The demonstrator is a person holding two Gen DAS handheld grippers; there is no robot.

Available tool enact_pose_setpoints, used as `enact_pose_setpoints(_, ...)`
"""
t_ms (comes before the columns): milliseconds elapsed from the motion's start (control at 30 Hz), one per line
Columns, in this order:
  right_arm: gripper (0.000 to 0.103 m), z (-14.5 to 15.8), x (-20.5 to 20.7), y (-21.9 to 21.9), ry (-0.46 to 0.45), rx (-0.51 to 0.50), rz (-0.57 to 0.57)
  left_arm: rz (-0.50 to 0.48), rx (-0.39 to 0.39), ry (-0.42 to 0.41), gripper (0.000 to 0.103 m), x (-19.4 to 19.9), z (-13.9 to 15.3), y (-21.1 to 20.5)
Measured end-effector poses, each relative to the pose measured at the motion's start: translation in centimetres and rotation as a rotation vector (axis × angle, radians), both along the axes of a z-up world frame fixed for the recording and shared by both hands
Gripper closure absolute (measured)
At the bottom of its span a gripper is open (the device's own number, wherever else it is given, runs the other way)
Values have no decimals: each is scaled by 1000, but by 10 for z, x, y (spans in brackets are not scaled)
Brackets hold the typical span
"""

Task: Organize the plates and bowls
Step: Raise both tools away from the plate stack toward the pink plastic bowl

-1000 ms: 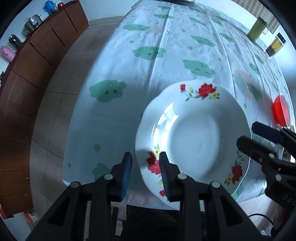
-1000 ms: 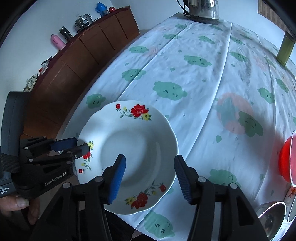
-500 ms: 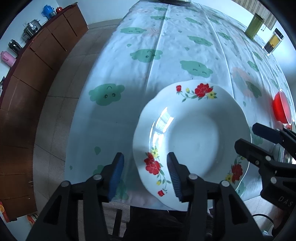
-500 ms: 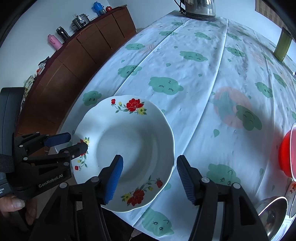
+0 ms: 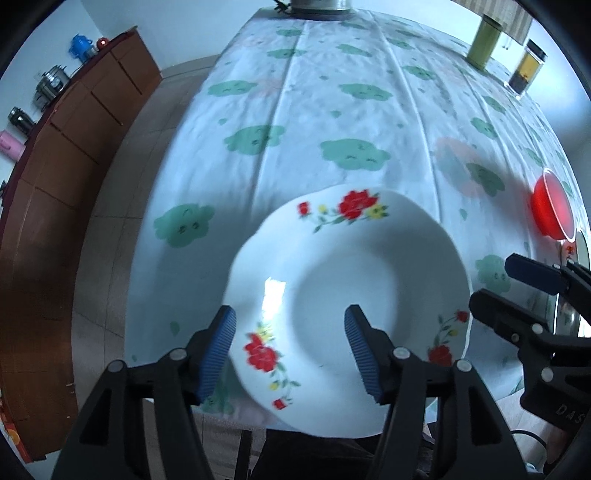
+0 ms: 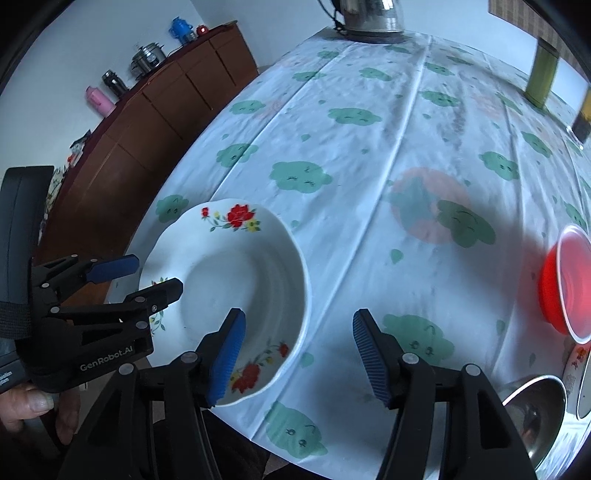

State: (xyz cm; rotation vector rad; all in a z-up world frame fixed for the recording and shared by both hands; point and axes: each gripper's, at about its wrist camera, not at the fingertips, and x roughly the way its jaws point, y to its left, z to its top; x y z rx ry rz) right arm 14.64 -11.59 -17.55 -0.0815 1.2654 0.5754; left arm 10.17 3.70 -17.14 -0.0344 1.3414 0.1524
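A white deep plate with red flowers (image 5: 351, 288) lies at the table's near left corner and overhangs the edge; it also shows in the right wrist view (image 6: 236, 280). My left gripper (image 5: 290, 350) is open, its jaws wide either side of the plate's near left rim, not touching it. My right gripper (image 6: 297, 356) is open and empty above the plate's near right rim. A red bowl (image 6: 565, 284) sits at the right, also in the left wrist view (image 5: 552, 212).
The table has a cloud-print cloth (image 6: 369, 155). A metal bowl (image 6: 532, 410) sits at the near right, a kettle (image 6: 369, 18) at the far end, a green canister (image 5: 487, 40) and a jar (image 5: 526, 70) far right. A brown cabinet (image 6: 155, 110) stands left.
My left gripper has opened from a narrow gap around the plate's rim to wide open, letting the plate go. Both grippers have drawn back slightly. The plate now rests on the table corner.
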Motion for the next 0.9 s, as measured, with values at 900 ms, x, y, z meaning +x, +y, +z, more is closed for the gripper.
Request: enact_pose_setpoints(900,40,38,17,-188,-82,57,-407,-345,-14,-41,41,74,39,-153)
